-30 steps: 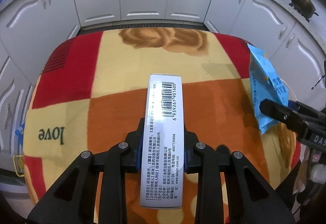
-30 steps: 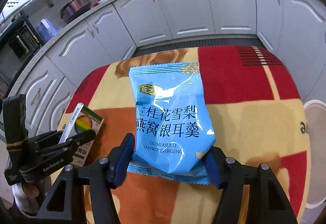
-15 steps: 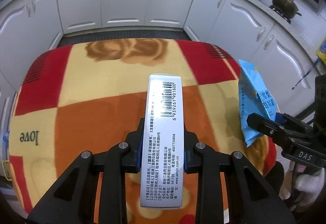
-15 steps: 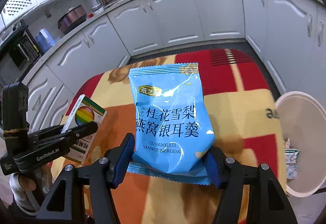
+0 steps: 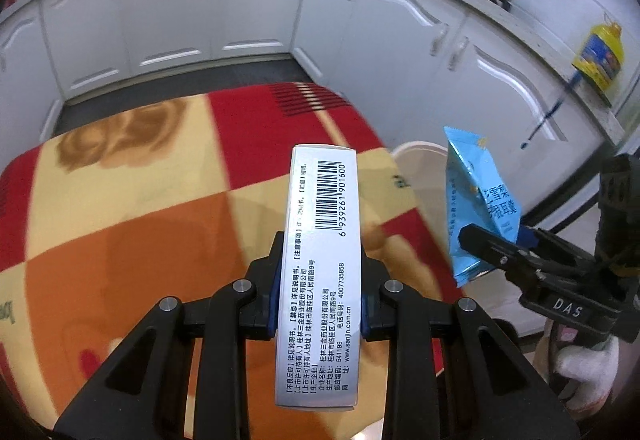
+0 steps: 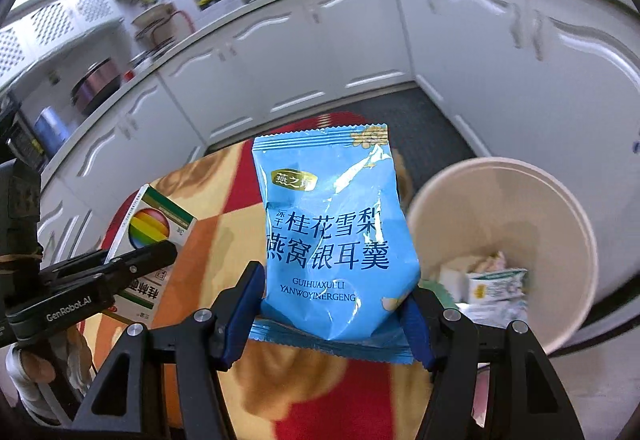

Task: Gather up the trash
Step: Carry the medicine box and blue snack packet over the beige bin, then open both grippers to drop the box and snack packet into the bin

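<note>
Left wrist view: my left gripper (image 5: 319,304) pinches a long white box (image 5: 320,272) by its two long sides; the barcode face is up and the far end points to 12 o'clock. Below it lies the checked blanket (image 5: 140,224), red, cream and orange. At 3 o'clock my right gripper (image 5: 486,240) carries the blue snack bag (image 5: 476,200), seen edge-on, clear of the blanket. Between box and bag, a piece of the cream bin rim (image 5: 420,152) shows. White cabinets (image 5: 168,12) run across the back, with pots on the stove at 1 o'clock.

Right wrist view: my right gripper (image 6: 336,314) clamps the blue snack bag (image 6: 332,240) by its lower sides, the blue pads (image 6: 240,316) denting the film, print upright. At 3 o'clock the open cream bin (image 6: 560,208) stands beside the blanket (image 6: 224,240), wrappers (image 6: 492,280) at its bottom. At 9 o'clock my left gripper (image 6: 132,264) holds the box (image 6: 156,228), rainbow-logo face visible, above the blanket.
</note>
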`<state>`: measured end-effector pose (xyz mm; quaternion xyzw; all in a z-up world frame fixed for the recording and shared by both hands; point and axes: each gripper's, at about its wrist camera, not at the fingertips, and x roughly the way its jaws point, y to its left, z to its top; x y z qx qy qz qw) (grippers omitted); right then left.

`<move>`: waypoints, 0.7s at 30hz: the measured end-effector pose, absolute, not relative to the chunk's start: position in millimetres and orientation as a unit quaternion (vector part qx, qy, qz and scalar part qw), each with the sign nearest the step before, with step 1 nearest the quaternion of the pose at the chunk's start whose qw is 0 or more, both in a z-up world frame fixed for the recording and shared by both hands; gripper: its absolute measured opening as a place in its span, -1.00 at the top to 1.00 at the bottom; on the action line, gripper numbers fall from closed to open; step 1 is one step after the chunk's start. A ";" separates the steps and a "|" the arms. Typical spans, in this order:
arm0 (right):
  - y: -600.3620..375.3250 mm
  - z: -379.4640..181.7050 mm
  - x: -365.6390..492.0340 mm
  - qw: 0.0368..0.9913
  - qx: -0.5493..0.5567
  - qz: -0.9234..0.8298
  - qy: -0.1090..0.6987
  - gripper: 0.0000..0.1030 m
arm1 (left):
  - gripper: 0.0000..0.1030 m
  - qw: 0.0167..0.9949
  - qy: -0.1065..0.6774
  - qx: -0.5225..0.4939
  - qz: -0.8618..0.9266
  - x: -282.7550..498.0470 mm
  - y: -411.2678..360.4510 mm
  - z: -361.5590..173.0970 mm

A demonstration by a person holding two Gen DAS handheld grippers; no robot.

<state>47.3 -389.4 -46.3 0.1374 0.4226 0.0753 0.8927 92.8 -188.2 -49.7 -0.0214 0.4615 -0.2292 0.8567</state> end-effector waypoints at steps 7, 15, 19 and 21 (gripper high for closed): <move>-433.5 -56.2 38.1 0.890 0.162 0.034 0.425 -0.20 | 0.50 0.848 0.460 0.003 -0.264 103.3 -249.6 -50.8; -482.0 -80.8 35.3 0.877 0.194 -0.011 0.440 -0.20 | 0.50 0.836 0.461 0.021 -0.297 119.9 -308.5 -57.6; -500.0 -93.7 39.4 0.869 0.207 -0.028 0.449 -0.20 | 0.50 0.831 0.462 0.032 -0.307 126.9 -335.8 -65.0; -507.7 -98.6 40.9 0.866 0.210 -0.036 0.452 -0.20 | 0.50 0.830 0.462 0.034 -0.311 130.0 -345.4 -67.5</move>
